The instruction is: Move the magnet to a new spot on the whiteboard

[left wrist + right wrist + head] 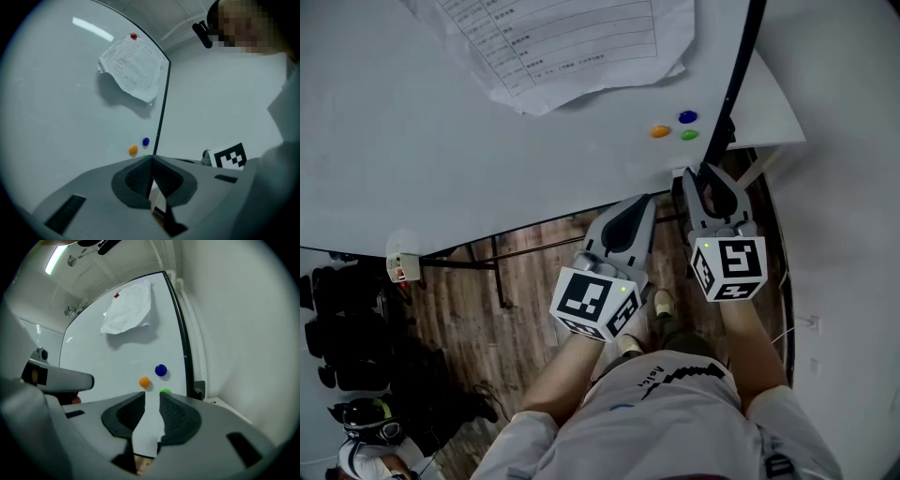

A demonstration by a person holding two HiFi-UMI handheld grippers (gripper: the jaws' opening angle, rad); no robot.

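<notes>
Three small round magnets sit near the lower right corner of the whiteboard [441, 141]: orange [660, 132], blue [687, 117] and green [689, 135]. My right gripper [701, 176] hangs just below them, off the board, its jaws open with nothing between them. In the right gripper view the orange magnet [144, 381], blue magnet [161, 370] and green magnet [165, 391] lie just beyond the right gripper [152, 394]. My left gripper [642, 202] is lower and to the left, shut and empty. A red magnet [133, 36] pins a crumpled printed sheet [572, 47] higher up.
The board's black frame edge [741, 75] runs close to the right of the magnets, with a white wall [844, 112] beyond it. Below are a wooden floor [534, 272], the board's dark stand bars [497, 272] and dark bags [347, 328] at the left.
</notes>
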